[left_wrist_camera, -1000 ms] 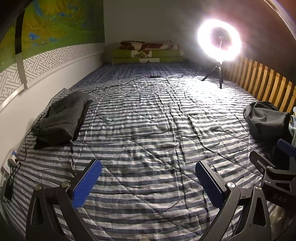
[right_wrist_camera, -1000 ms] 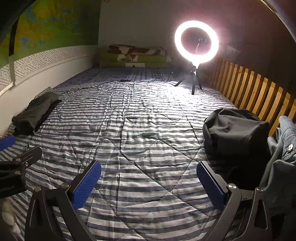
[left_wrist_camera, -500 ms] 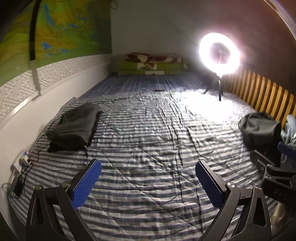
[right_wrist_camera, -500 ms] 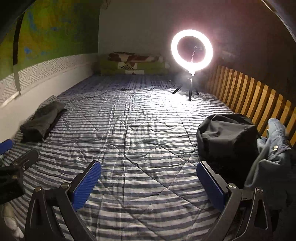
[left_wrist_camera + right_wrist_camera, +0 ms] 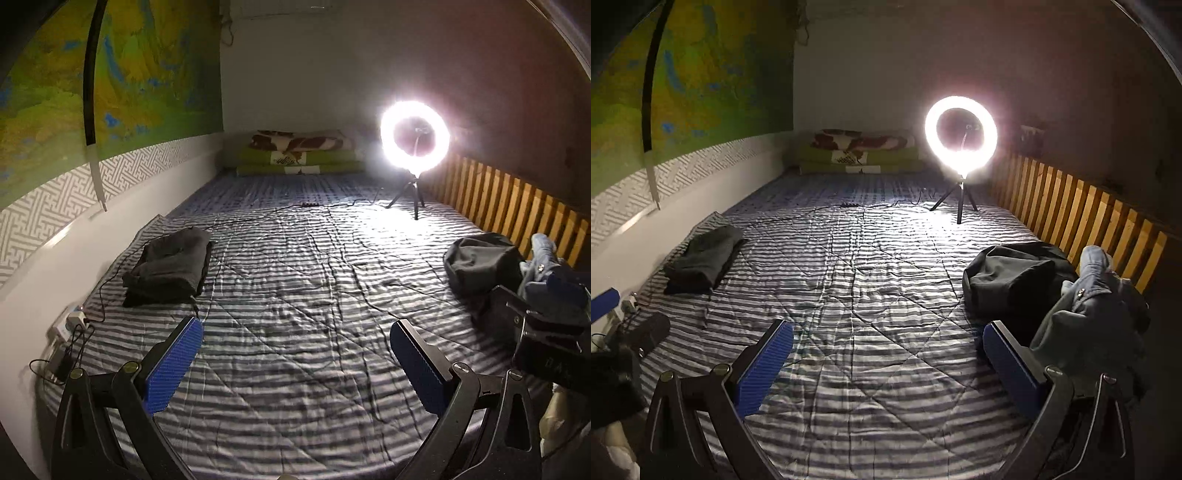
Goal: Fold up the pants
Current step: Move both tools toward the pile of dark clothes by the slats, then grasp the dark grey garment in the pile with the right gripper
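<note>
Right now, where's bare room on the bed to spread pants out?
The striped middle is free, between the folded pile by the wall and the dark heap. Crowded along the slats: heap plus jeans. A cable crosses near the ring light.

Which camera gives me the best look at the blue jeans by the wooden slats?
The right wrist view: the blue jeans are large there, draped beside the dark bundle. In the left wrist view the right tool hides most of them.

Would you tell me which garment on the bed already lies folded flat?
The dark grey garment by the left wall; the black bundle and the jeans on the right lie crumpled.
</note>
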`<state>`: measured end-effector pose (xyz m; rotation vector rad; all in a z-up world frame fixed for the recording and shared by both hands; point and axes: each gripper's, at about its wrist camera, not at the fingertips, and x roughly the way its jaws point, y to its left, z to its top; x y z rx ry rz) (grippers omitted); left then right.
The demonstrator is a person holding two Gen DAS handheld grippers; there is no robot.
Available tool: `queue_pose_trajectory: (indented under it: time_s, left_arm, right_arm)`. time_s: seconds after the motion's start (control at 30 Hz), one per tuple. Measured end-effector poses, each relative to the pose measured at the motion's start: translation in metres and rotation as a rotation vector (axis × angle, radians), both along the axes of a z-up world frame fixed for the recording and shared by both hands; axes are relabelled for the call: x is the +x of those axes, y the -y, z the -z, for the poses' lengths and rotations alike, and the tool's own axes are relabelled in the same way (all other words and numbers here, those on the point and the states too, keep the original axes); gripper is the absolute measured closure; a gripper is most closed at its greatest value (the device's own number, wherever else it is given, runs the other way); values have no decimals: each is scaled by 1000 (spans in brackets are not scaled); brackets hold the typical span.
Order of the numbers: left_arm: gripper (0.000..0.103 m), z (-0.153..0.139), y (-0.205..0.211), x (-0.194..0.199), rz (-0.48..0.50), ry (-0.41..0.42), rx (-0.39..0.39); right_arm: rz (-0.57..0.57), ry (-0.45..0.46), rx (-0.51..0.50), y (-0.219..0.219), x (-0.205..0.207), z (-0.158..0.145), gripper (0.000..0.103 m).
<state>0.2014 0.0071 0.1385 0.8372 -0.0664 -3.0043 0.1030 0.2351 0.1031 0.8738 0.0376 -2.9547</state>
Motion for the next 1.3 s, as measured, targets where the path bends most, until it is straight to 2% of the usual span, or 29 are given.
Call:
queue_pose_trajectory:
  time_s: [0.3,0.6,0.73,0.83,1.03,1.3]
  left_arm:
    - [0,-22,-1,46,-19,-18,-5]
    - [0,-28,-13,63,-16,6,7]
    - [0,-24,-22,63,-11,16,21]
    - [0,-18,-35,55,15,31,12]
    - [0,1,-57,23,69,81,-6]
    - [0,24,-49,-28,51,134,33]
  right_arm:
    - [-36,-14,-18,4,35,-13,2]
    - [-57,19,-55,-17,52,-6,2]
    - [-25,15,-54,-38,53,-2,2]
    - [-11,36,-56,-55,45,6,2]
    - [1,134,-183,-103,6,27,2]
    - [91,143,-147,-173,-79,12,2]
